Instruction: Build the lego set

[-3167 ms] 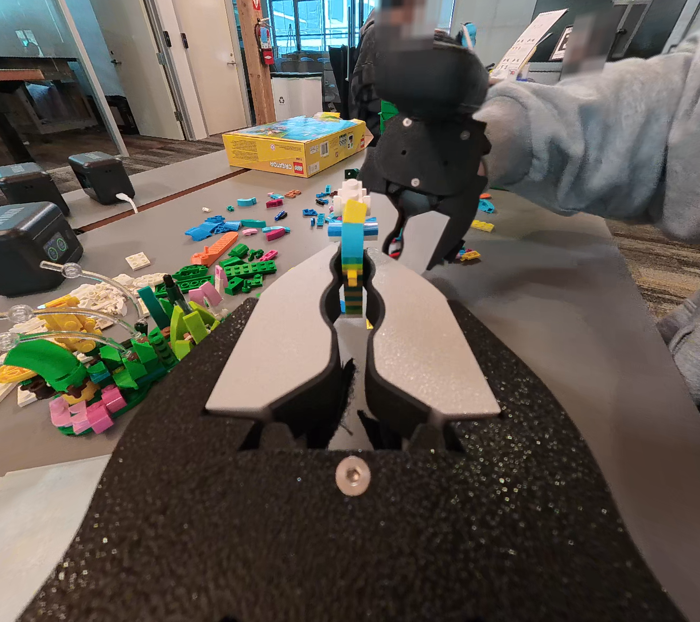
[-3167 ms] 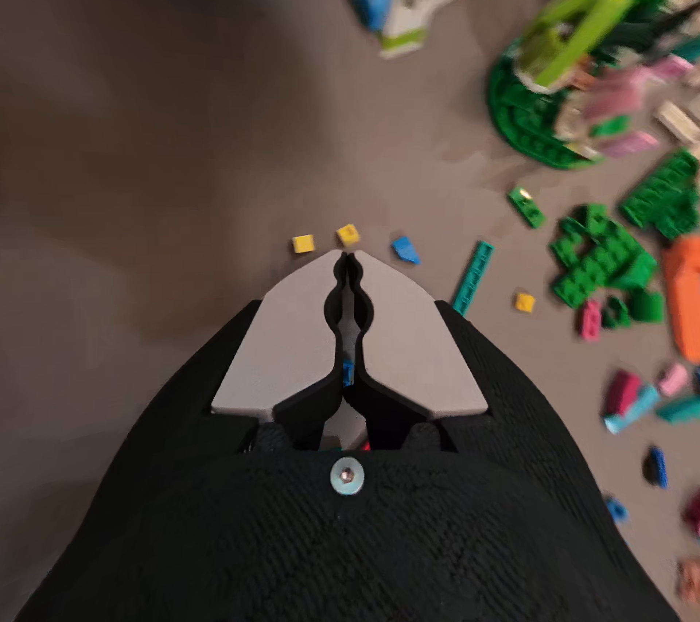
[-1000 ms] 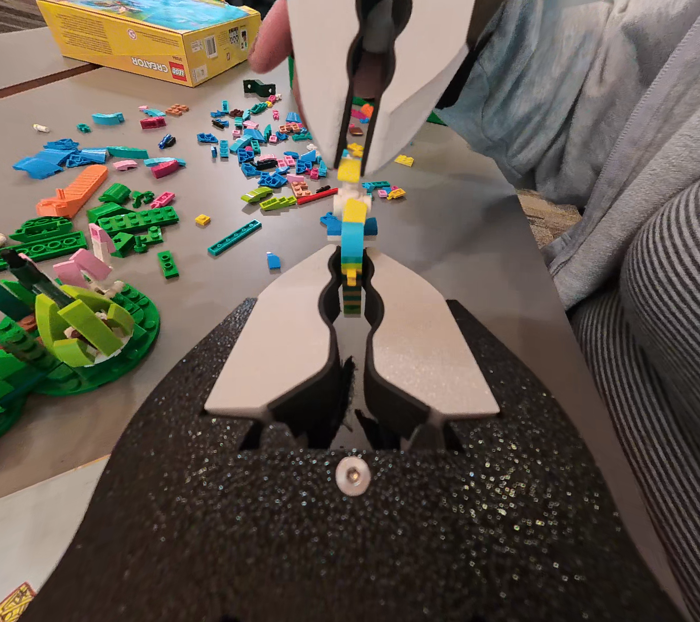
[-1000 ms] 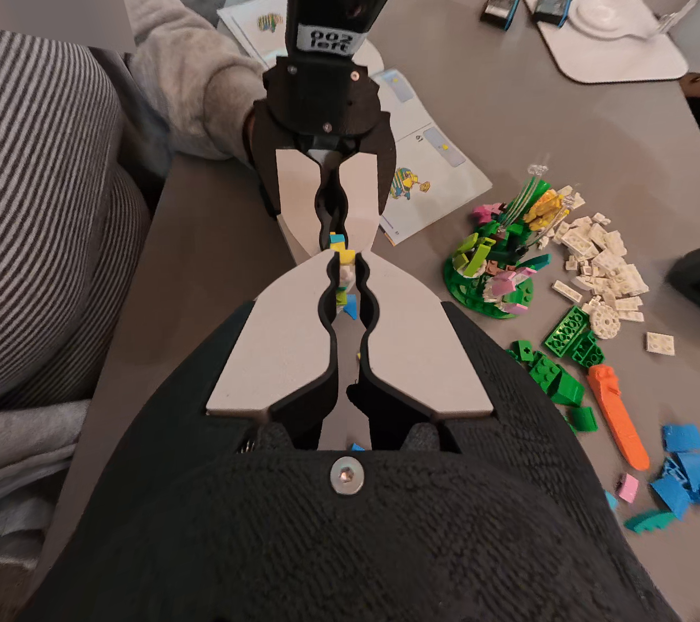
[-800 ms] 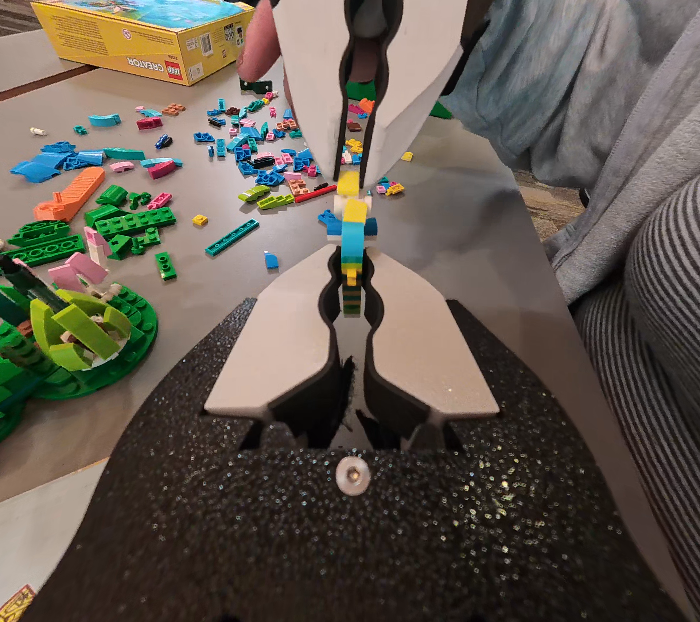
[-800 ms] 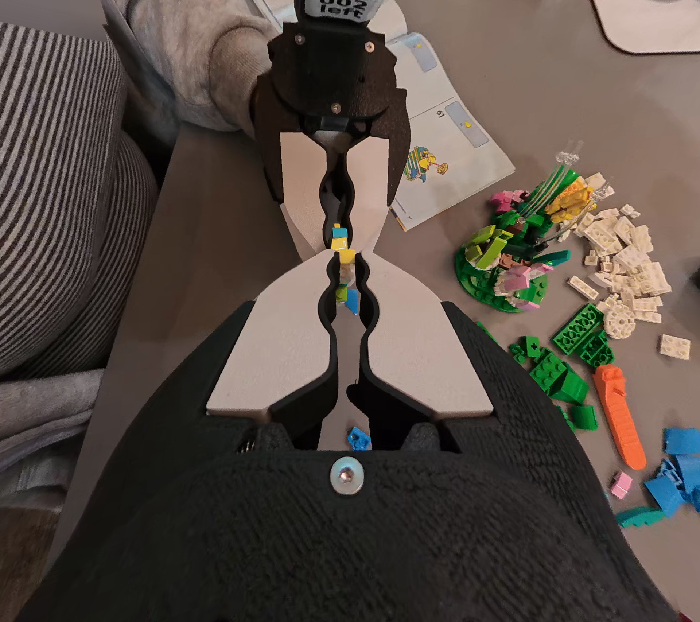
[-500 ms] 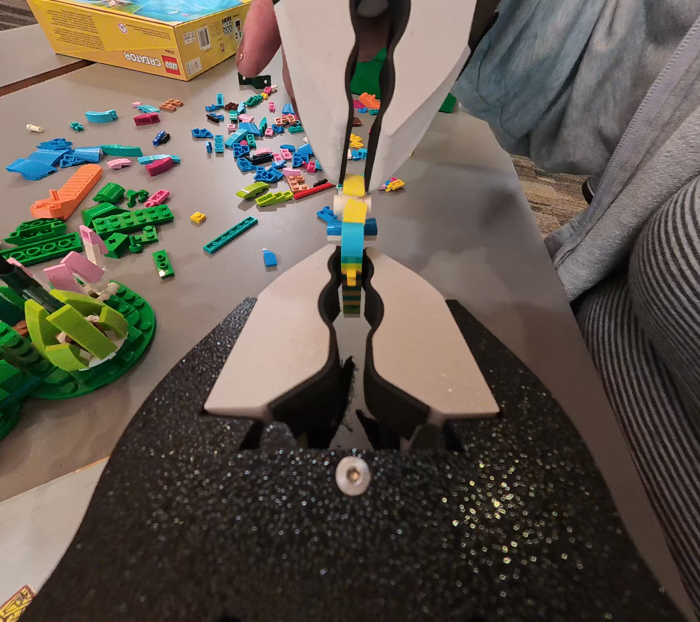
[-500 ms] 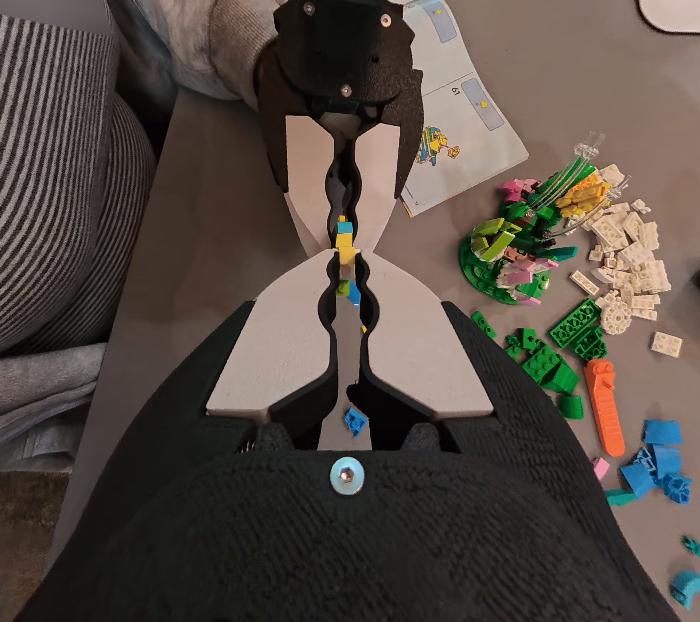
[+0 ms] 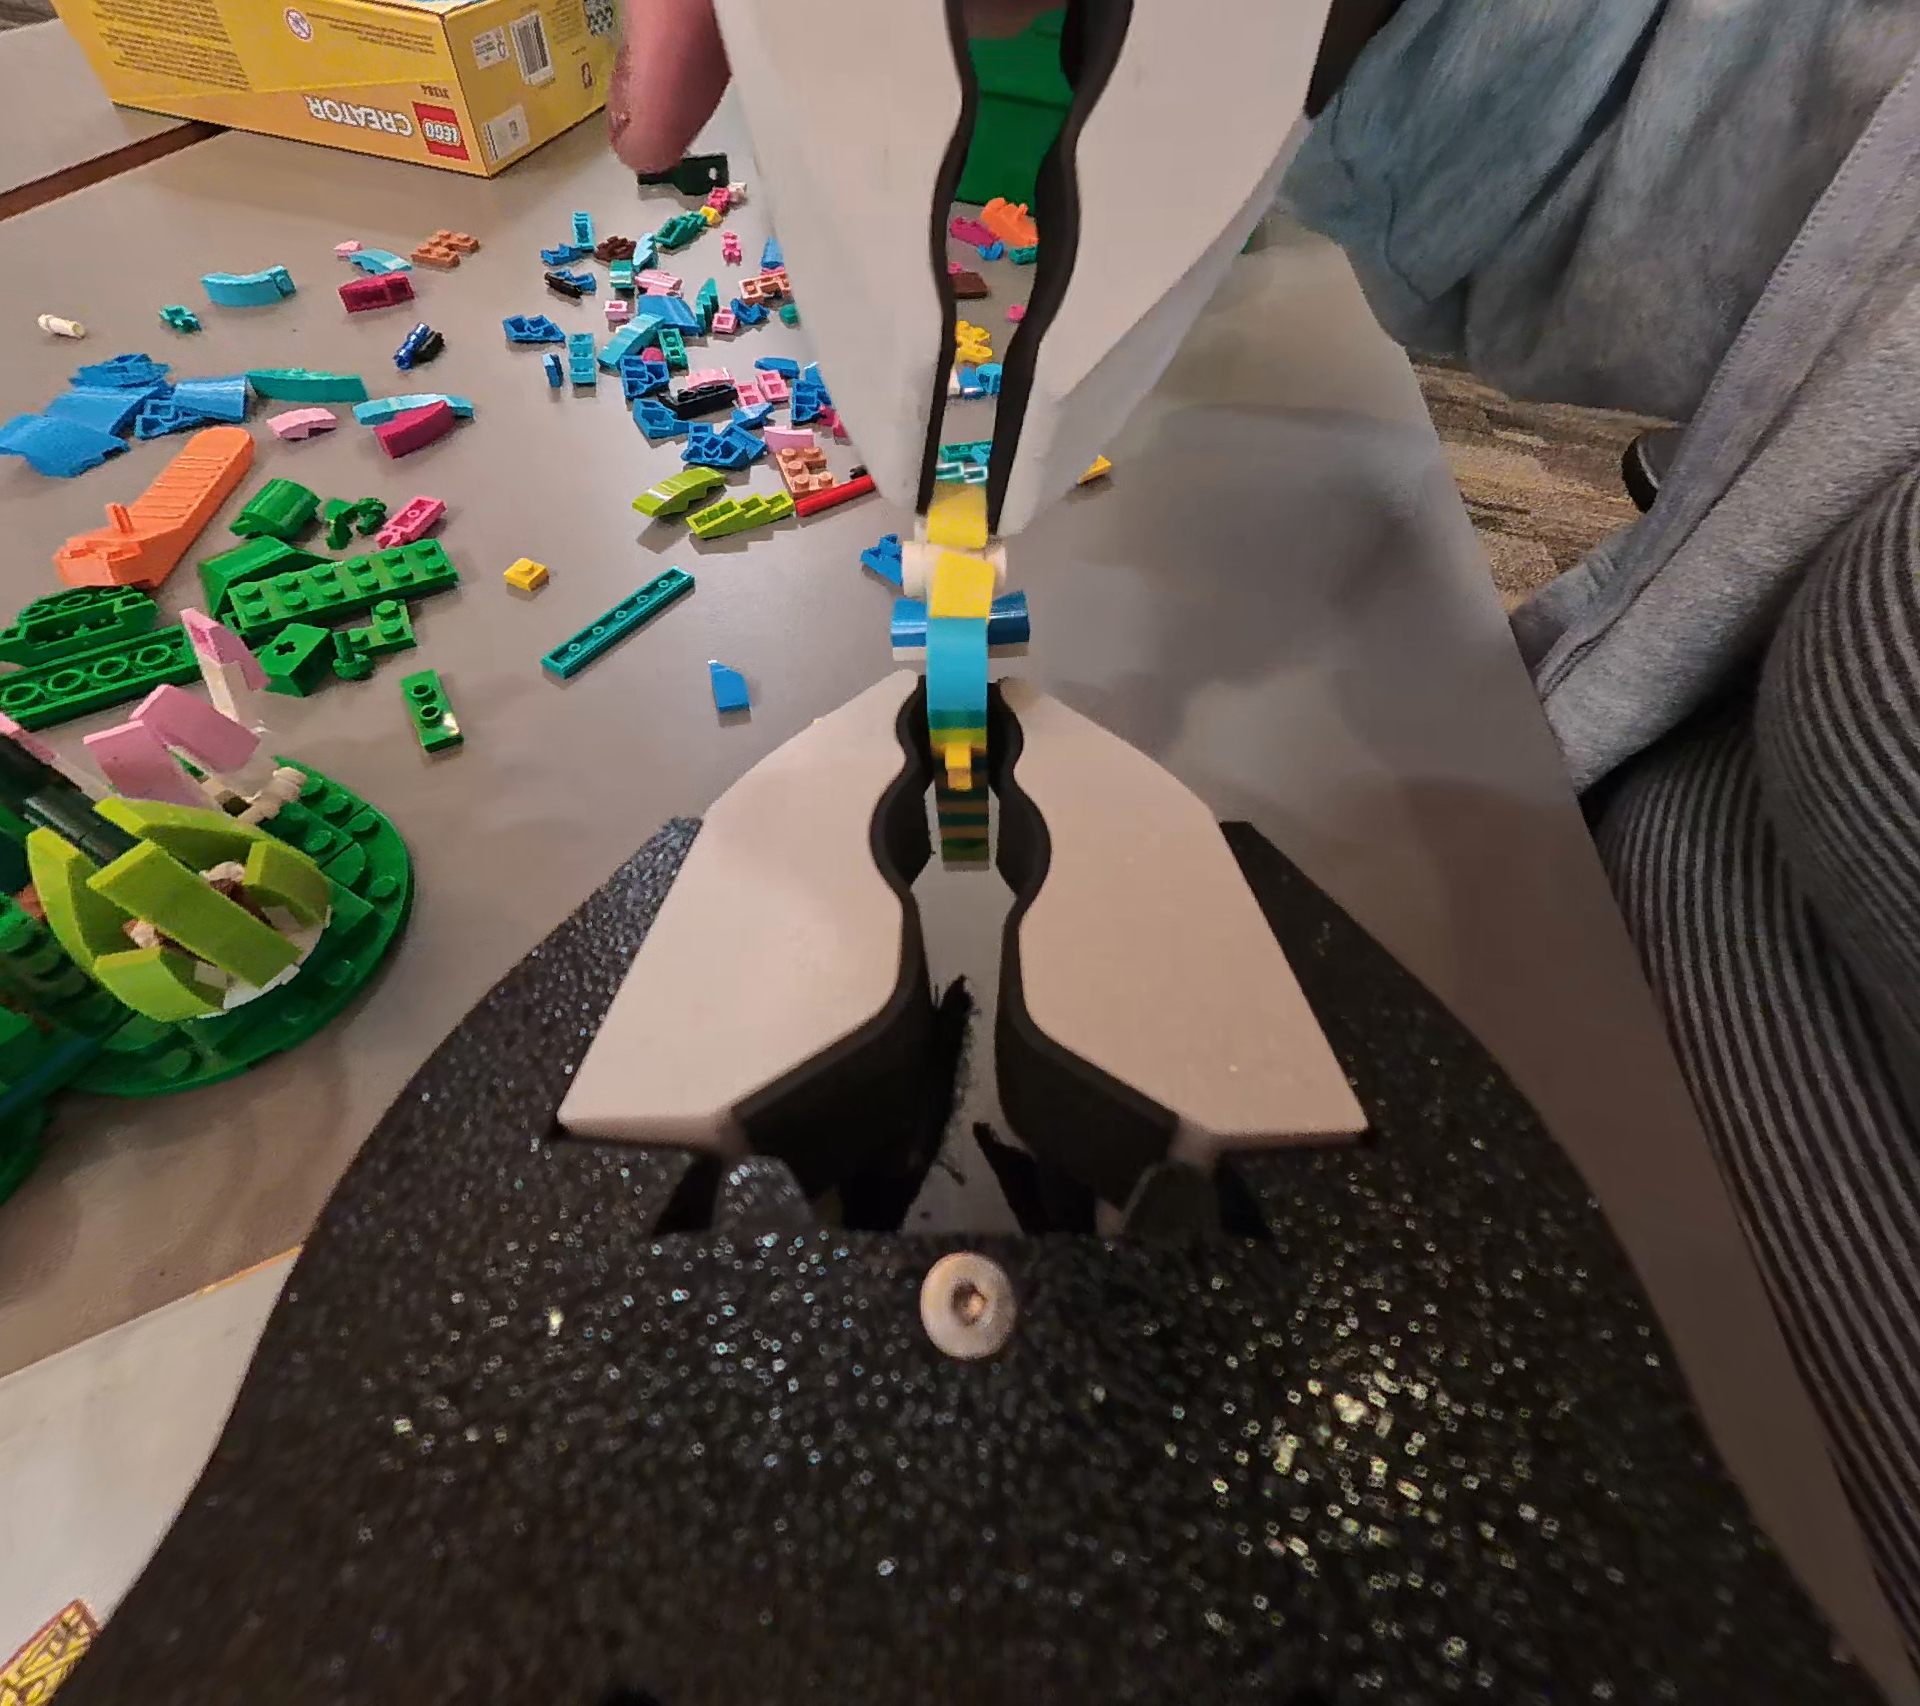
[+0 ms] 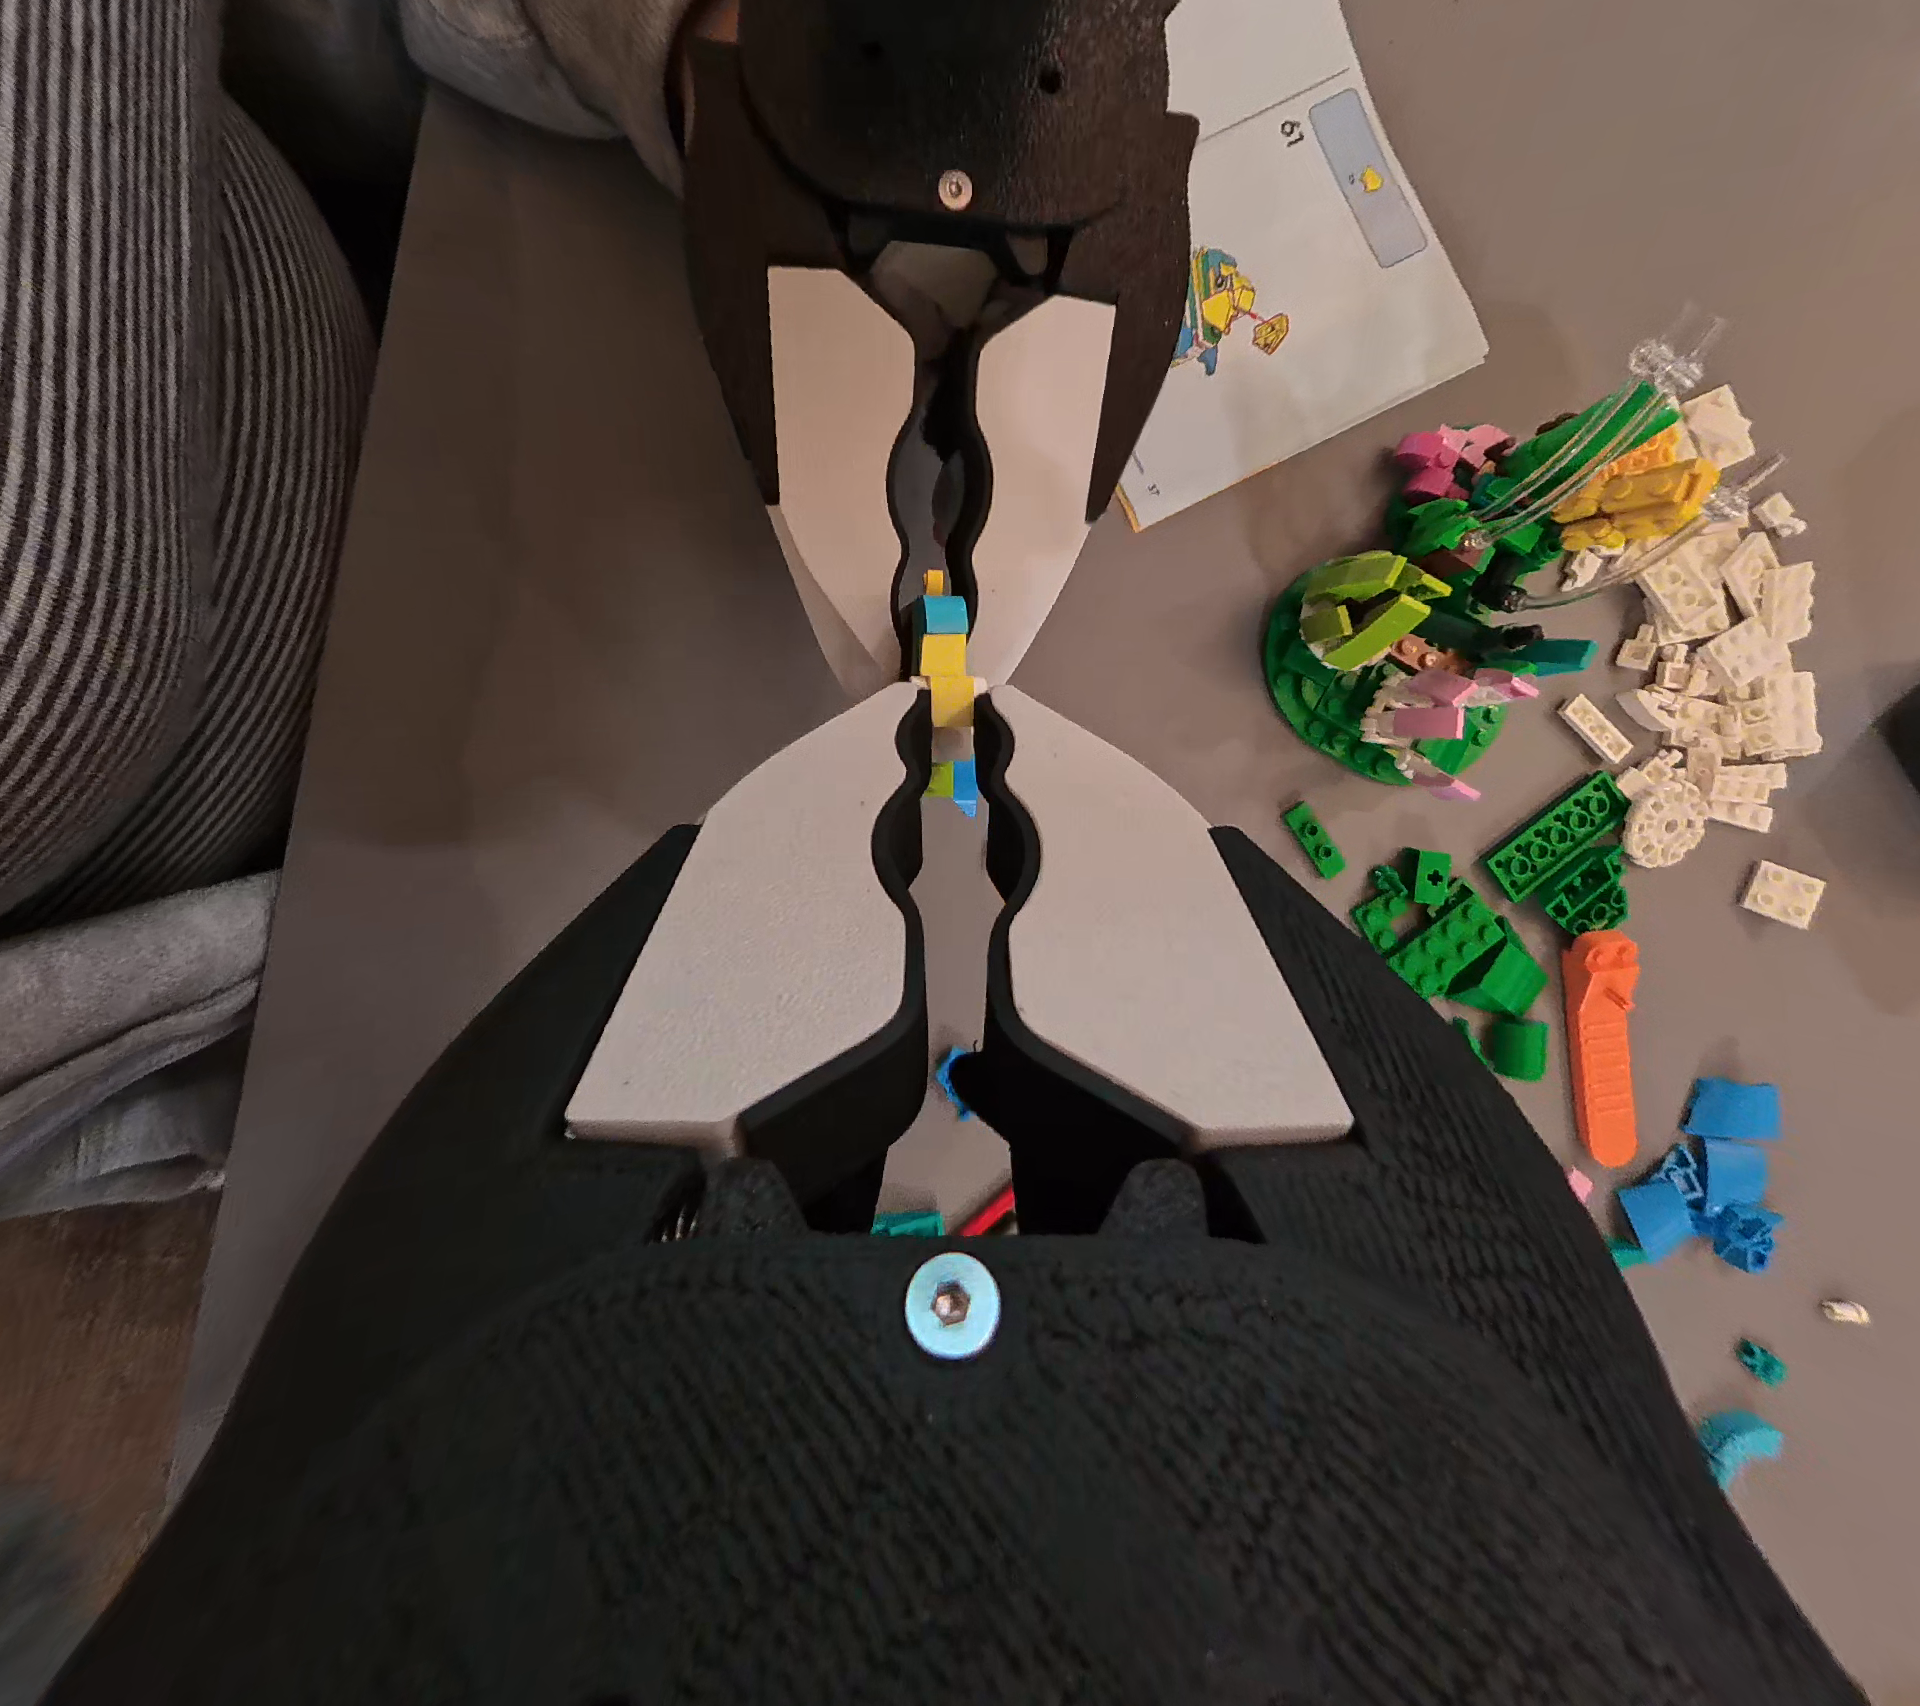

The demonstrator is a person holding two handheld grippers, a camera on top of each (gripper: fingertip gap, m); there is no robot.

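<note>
Closing in, the right gripper [image 9: 958,503] now presses its yellow brick [image 9: 956,518] onto the small fish model [image 9: 958,659], clamped in the left gripper [image 9: 958,700] above the counter [image 9: 1247,617]; both jaws gripping, piece seating.

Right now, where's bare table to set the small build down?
Free: the grey strip of table on the right, between the loose bricks and the table edge by the striped sleeve. In the right wrist view it runs left of both grippers. Crowded: around the green round model, white pieces, booklet.
</note>
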